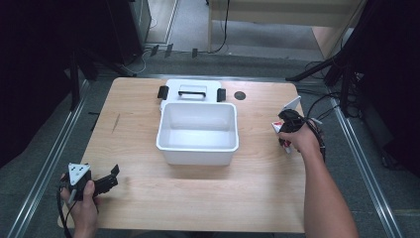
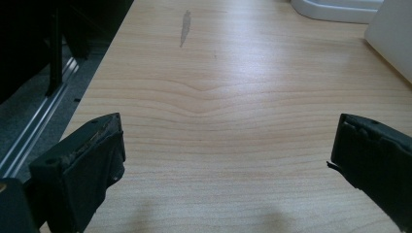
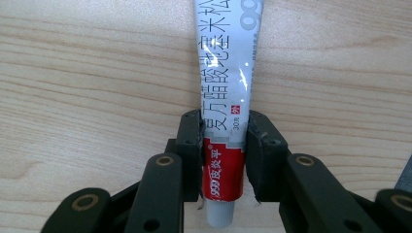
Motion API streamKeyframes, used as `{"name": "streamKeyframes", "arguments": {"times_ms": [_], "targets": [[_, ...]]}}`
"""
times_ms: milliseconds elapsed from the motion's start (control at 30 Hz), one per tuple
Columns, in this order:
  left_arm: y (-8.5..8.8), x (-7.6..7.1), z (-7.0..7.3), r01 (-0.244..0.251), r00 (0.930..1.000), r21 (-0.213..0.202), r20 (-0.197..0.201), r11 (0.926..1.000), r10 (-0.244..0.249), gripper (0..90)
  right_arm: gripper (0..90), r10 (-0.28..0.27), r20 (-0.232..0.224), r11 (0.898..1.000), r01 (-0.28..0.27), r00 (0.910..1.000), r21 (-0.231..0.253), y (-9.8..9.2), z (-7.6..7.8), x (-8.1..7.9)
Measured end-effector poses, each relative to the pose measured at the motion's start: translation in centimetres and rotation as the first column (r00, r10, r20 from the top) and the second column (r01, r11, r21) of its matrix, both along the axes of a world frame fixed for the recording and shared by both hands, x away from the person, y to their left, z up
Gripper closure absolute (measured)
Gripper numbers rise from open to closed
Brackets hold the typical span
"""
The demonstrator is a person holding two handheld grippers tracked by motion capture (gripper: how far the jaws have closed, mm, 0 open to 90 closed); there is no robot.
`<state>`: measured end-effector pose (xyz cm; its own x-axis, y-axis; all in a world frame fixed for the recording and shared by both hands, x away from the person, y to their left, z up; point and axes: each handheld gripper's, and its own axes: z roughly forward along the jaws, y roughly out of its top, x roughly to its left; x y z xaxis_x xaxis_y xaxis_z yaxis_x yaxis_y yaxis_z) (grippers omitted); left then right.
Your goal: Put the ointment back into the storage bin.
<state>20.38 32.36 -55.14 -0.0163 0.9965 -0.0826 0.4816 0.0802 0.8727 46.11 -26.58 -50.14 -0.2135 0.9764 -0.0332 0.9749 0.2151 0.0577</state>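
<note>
Over on the near left corner of the wooden bench [image 1: 148, 198], the left hand [image 1: 84, 201] holds the left gripper [image 1: 110, 178] low above the boards, and its own view has the two black jaws spread wide with nothing but bare wood grain between them. Just ahead of it on the wood there is a thin dark streak [image 2: 184, 28], well apart from the jaws. Moving to the middle, a white tub [image 1: 197, 133] sits open and looks bare inside, and right behind it, touching or nearly so, lies a white lid [image 1: 192, 91] with a handle on top and a black clasp at each end. A small dark round hole [image 1: 240, 95] marks the bench just beyond the lid's right end. On to the right side, where the right hand [image 1: 302, 139] has the right gripper [image 1: 282, 130] down near the bench edge, well clear of the tub. Its view shows the jaws pinching a white and red ointment tube [image 3: 226, 111] at the red band near the capped end, the tube's printed white body stretching away over the bench.
</note>
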Motion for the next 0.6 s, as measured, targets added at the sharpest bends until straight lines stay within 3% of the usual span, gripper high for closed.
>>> {"name": "streamKeyframes", "arguments": {"times_ms": [267, 367, 600], "targets": [[0.0, 0.01, 0.0, 0.002, 1.0, -0.001, 0.0, 1.0, -0.002, 0.0, 71.8, -0.009, -0.007, 1.0, 0.009, 0.9999, 0.016, -0.09, 0.0, -0.12], [0.01, 0.01, 0.0, 0.002, 1.0, -0.001, -0.001, 1.0, -0.002, 0.0, 72.0, 0.012, 0.0, 1.0, -0.012, 0.9999, -0.009, -0.1, -0.02, -0.17], [0.0, 0.02, -0.01, 0.003, 1.0, -0.002, 0.0, 1.0, -0.003, 0.0, 72.2, 0.03, 0.005, 1.0, -0.03, 0.9996, 0.003, 0.08, 0.7, -0.37]]}}
